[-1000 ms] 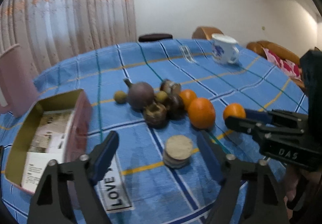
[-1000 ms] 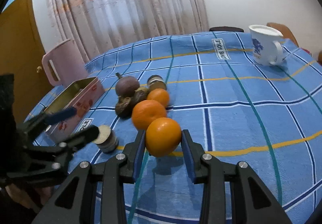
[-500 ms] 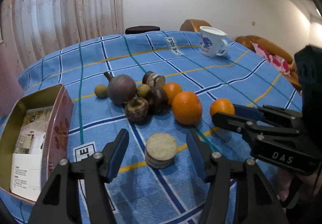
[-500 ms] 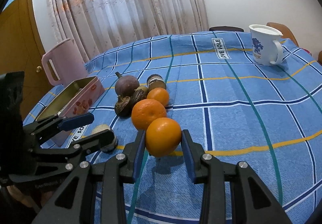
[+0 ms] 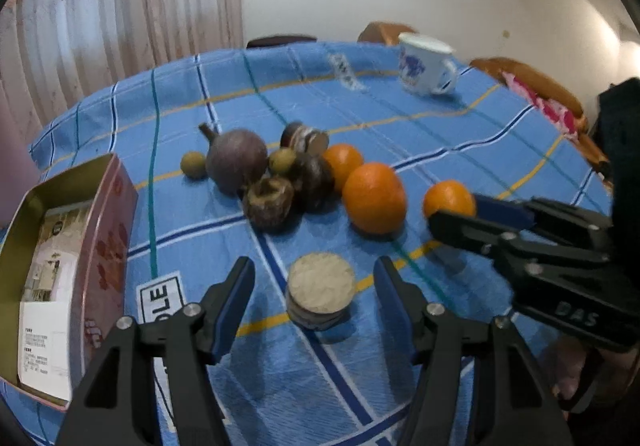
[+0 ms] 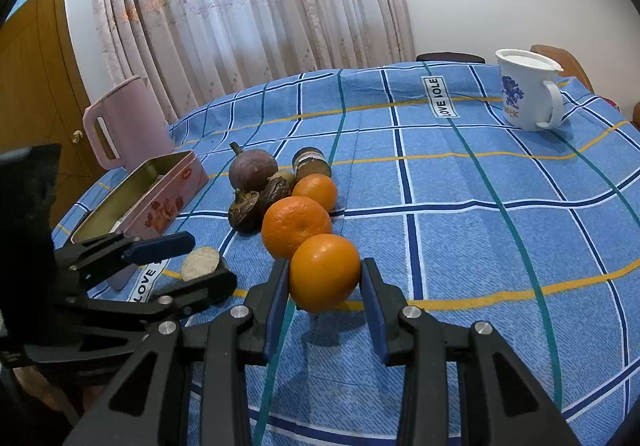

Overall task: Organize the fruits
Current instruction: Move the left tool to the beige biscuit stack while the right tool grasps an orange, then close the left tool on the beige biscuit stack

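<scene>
My right gripper (image 6: 325, 292) is shut on an orange (image 6: 325, 272), just above the blue checked cloth; that orange also shows in the left wrist view (image 5: 449, 198). A second orange (image 6: 297, 226) sits right behind it, a third (image 6: 315, 191) further back. Dark fruits cluster there: a purple round fruit (image 5: 236, 161) and brown husks (image 5: 268, 203). My left gripper (image 5: 314, 292) is open, its fingers on either side of a stack of round tan discs (image 5: 320, 289), not touching it.
An open pink tin (image 5: 68, 266) with papers inside lies at the left. A pink jug (image 6: 124, 121) stands behind it. A white mug (image 6: 528, 93) stands at the far right. Small green fruits (image 5: 193, 165) and a small jar (image 5: 306, 137) lie by the cluster.
My left gripper has moved forward so its open fingers now flank the disc stack. My right gripper still holds the orange, which looks slightly raised.
</scene>
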`<state>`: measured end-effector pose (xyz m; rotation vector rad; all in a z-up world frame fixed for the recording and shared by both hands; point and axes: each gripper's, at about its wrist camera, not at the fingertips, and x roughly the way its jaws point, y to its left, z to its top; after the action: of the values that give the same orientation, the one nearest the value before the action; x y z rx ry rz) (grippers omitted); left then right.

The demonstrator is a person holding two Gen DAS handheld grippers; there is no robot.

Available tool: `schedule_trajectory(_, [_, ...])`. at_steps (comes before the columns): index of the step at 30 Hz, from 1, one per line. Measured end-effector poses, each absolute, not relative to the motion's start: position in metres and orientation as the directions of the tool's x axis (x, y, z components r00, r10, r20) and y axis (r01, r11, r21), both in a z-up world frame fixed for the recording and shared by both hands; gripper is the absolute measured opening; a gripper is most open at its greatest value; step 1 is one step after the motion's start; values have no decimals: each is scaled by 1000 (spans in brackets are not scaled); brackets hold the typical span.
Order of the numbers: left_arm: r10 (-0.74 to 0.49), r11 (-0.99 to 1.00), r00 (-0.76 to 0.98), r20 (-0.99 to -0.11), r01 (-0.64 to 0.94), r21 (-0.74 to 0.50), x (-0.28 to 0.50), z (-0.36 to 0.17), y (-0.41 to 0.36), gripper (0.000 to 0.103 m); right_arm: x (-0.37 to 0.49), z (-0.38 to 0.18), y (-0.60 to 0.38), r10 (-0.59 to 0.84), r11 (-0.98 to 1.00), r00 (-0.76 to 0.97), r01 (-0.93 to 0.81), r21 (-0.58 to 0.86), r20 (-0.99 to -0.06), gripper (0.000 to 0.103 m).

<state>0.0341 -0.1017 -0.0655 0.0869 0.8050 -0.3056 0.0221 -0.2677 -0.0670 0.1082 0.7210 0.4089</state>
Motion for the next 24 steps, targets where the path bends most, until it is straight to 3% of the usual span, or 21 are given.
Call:
schedule_trajectory(3, [-235, 953, 645, -727, 300, -42, 36, -67, -101, 43, 22, -68, -267, 400, 915, 673, -329, 232, -622, 38])
schedule_trajectory(5, [-251, 949, 639, -727, 309, -57, 36, -67, -100, 37, 23, -68, -267, 399, 916, 670, -330, 230, -626, 38])
schedule_trajectory(24, [-267, 962, 772, -578, 252, -108, 16, -45, -76, 34, 15, -62, -248, 398, 908, 689, -388, 154, -606, 38])
